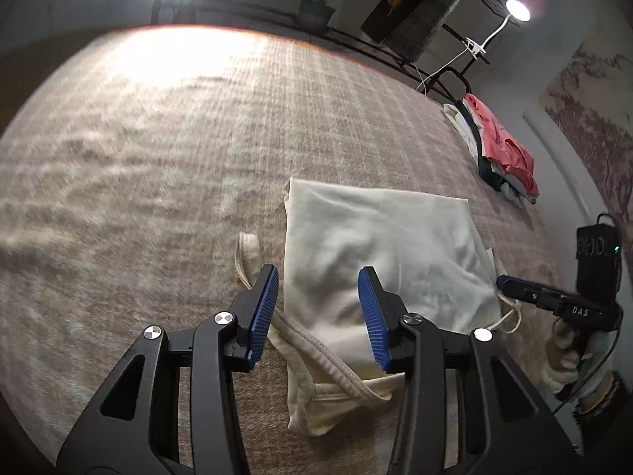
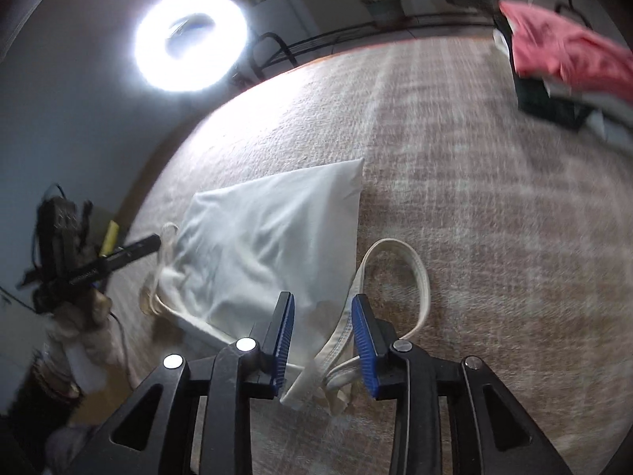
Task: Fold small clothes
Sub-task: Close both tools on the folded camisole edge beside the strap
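Note:
A cream sleeveless top [image 1: 379, 245] lies partly folded on the beige carpet-like surface; it also shows in the right wrist view [image 2: 269, 233]. My left gripper [image 1: 318, 289] is open, its blue pads [image 1: 265, 312] on either side of the top's near strap edge, just above the cloth. My right gripper [image 2: 322, 316] is open above the strapped end, with one strap loop [image 2: 419, 277] lying to its right. In the left wrist view the right gripper [image 1: 514, 289] appears at the top's right edge. In the right wrist view the left gripper [image 2: 130, 249] appears at the top's left edge.
A pile of folded clothes with a red garment on top [image 1: 502, 146] sits at the far right of the surface, also in the right wrist view [image 2: 561, 55]. A ring light [image 2: 190, 39] and a clip lamp [image 1: 516, 10] stand beyond the far edge.

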Demonstrator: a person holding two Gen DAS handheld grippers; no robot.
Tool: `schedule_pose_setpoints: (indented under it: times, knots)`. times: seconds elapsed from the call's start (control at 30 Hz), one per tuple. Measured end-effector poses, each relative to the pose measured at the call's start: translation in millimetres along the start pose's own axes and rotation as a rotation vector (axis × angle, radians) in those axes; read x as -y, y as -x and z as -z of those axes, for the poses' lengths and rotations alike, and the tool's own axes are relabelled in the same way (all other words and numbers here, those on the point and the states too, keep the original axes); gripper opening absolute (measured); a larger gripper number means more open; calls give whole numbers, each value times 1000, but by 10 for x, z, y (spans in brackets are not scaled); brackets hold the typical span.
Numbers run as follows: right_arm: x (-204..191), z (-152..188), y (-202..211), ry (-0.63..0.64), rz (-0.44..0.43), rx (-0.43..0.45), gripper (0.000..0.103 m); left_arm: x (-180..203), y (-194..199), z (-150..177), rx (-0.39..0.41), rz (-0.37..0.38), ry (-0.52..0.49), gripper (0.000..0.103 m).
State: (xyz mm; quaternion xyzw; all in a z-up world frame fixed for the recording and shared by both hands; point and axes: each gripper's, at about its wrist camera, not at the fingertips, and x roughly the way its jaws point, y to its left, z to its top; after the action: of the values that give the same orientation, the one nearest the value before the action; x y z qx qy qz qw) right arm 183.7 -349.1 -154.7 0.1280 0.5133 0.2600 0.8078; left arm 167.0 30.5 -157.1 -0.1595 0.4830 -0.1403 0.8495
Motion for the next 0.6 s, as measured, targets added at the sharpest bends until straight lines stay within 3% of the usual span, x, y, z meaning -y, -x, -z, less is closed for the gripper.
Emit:
schedule_pose_setpoints:
  times: [0.17,0.27,0.47,0.6]
  knots:
    - [156,45,-60,-87,-88,-44,40,-236,-33,74,-72,118,146,42]
    - [215,70,-76,-109,-114,-53,39,-292,-82,118,-112,166,185,42]
    - [359,43,-202,-239,-236,-21,37,-302,-171,71,-88,210,224,41]
    - [322,28,-339,-290,-289,18,32,-239,-248,42,-82,197,223,30]
